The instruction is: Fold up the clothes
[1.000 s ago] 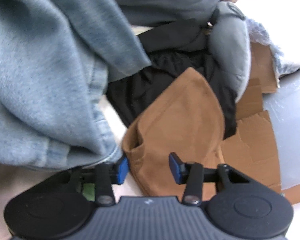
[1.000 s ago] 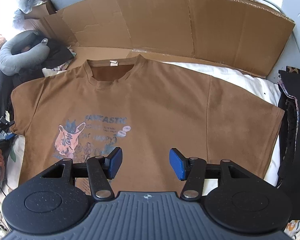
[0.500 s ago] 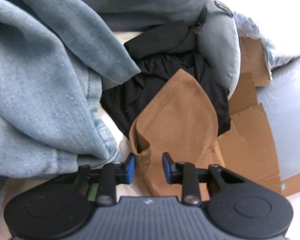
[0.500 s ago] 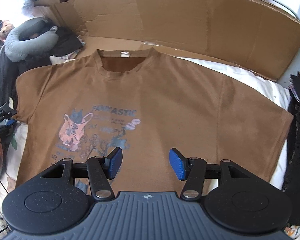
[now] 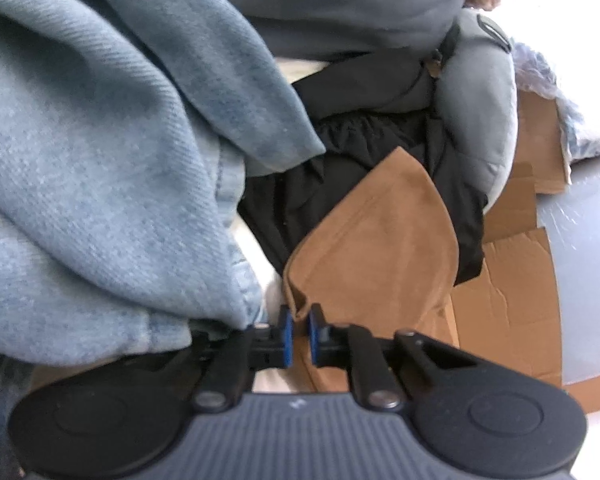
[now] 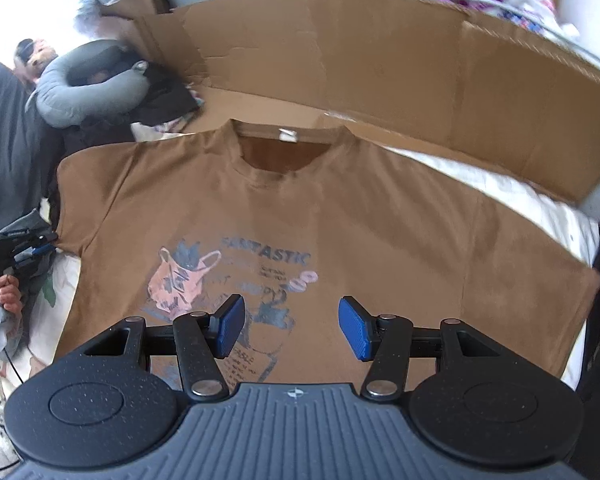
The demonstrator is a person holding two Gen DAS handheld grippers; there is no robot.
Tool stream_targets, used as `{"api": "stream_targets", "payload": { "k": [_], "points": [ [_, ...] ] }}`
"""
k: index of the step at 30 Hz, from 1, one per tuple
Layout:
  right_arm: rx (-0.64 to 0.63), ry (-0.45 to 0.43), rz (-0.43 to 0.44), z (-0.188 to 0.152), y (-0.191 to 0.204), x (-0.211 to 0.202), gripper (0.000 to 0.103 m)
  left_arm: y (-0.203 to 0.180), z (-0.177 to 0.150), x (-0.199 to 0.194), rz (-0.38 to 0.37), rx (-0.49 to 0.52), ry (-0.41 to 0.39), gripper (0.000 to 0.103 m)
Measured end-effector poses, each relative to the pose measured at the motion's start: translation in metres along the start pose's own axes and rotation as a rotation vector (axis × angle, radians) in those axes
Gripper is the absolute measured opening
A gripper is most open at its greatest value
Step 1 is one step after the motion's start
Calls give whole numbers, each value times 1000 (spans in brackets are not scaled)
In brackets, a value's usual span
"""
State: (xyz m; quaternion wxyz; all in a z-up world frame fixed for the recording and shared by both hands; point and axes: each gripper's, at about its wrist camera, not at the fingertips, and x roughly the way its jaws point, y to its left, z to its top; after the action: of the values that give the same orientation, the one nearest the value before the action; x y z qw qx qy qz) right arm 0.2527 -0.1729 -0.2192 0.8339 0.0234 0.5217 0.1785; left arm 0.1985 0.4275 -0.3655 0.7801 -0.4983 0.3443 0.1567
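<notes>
The left tool (image 5: 298, 334) has just been closing its jaws, and its blue pads now pinch the hem of the brown T-shirt's sleeve (image 5: 374, 248) between them. Just left of that grip hangs a fold of pale blue denim (image 5: 100, 168); behind the sleeve lies a black garment (image 5: 364, 136), and farther off a grey neck pillow (image 5: 482, 120) rests against it.

The right tool (image 6: 291, 328) hovers with its jaws wide apart and nothing between them, above the lower part of the brown T-shirt (image 6: 380, 216). The shirt lies spread flat, print side up, on a white sheet (image 6: 512, 190), collar toward the far side. In that view the left tool (image 6: 28, 246) shows at the shirt's left sleeve. Beyond the collar stands a wall of flattened cardboard (image 6: 380, 52).
</notes>
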Motion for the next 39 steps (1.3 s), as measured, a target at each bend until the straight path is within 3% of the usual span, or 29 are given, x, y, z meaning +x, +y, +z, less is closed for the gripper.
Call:
{"api": "stream_targets", "payload": {
  "k": [6,11,23,31,36,39],
  "points": [
    [-143,36,92,33,37,3,59,-12,3,-9,-23,48,2,8],
    [-186,22,151,47,79,24,59,-18,7,-13,-31,67,-2,8],
    [-256,50,334,25,169,117,56,-47,14,-17,-60,175,16,7],
    [-256,78,426,3,210,187,19,-60,11,-22,-82,221,27,7],
    [-244,61,465,5,229,211,10,-67,8,-23,-91,250,30,7],
    [-242,41,489,10,241,218,10,-69,6,-24,-95,254,26,6]
  ]
}}
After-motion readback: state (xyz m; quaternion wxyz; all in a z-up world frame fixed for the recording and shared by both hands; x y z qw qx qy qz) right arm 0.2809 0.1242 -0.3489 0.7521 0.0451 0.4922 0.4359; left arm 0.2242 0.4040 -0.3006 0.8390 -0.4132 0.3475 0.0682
